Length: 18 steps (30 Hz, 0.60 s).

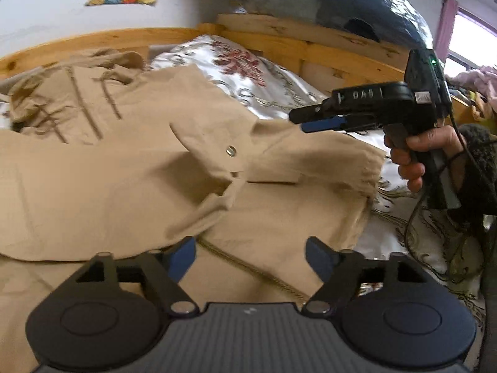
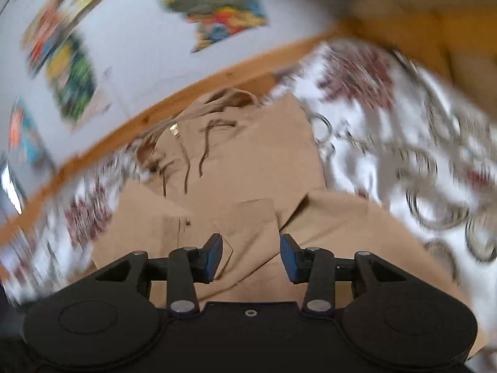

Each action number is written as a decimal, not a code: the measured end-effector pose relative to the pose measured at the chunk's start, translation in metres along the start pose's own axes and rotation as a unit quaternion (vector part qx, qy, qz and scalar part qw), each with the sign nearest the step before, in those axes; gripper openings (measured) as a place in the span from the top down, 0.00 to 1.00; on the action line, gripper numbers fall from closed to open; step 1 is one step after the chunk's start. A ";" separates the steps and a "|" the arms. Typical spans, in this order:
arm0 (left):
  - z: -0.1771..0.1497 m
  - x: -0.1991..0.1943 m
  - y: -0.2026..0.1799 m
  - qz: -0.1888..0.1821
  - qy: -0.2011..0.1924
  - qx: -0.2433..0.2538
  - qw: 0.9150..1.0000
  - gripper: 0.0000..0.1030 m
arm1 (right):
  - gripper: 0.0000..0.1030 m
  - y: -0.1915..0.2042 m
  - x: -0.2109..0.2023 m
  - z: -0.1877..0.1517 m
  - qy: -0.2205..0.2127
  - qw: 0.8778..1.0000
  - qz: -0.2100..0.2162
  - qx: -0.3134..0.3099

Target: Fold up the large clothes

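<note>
A large tan hooded jacket [image 1: 130, 168] lies spread on the bed, its hood and drawstrings toward the headboard and a sleeve folded across the body. My left gripper [image 1: 250, 258] hangs open and empty just above the jacket's near part. My right gripper [image 1: 298, 121] is seen from the side in the left wrist view, raised above the jacket's right edge. In the blurred right wrist view the right gripper [image 2: 251, 256] is open and empty over the jacket [image 2: 248, 168].
The bed has a white floral sheet [image 1: 248, 71] and a wooden frame [image 1: 304, 43]. Bagged bedding [image 1: 357, 3] sits on the headboard. Colourful posters [image 2: 214, 3] hang on the wall. A window with a pink curtain [image 1: 447, 25] is at the right.
</note>
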<state>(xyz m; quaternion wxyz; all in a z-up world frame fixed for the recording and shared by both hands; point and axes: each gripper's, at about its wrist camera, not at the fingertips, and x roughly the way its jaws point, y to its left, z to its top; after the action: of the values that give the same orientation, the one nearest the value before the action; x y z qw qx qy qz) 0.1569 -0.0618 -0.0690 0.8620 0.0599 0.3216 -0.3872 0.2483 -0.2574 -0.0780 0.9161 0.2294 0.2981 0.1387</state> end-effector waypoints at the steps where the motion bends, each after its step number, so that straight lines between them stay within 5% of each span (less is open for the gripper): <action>1: 0.002 -0.003 0.003 0.008 -0.006 -0.003 1.000 0.16 | 0.51 -0.001 0.006 0.004 -0.001 1.000 0.001 0.022; 7: 0.031 0.035 0.036 0.018 -0.008 -0.090 0.996 0.13 | 0.43 0.002 0.037 0.020 0.025 0.995 -0.015 0.092; 11: 0.047 0.080 0.064 0.008 0.008 -0.205 0.979 0.14 | 0.32 -0.003 0.015 0.006 0.017 0.994 -0.021 0.104; 13: 0.052 0.095 0.074 -0.007 0.017 -0.251 0.968 0.35 | 0.30 0.000 -0.008 -0.007 0.008 0.995 -0.033 0.091; 14: 0.054 0.101 0.077 -0.009 0.026 -0.258 0.966 0.70 | 0.29 0.001 -0.018 -0.013 0.005 0.996 -0.042 0.084; 15: 0.058 0.105 0.076 -0.003 0.037 -0.257 0.966 0.86 | 0.27 0.000 -0.024 -0.017 0.003 0.996 -0.053 0.075; 18: 0.063 0.088 0.053 0.027 -0.013 -0.198 0.980 0.87 | 0.25 -0.012 -0.032 -0.020 -0.008 0.995 -0.073 0.070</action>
<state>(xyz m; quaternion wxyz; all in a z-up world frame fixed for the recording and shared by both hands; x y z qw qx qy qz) 0.2702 -0.1025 -0.0797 0.8710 -0.1081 0.3787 -0.2936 0.2121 -0.2734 -0.0832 0.9077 0.2719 0.3159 0.0484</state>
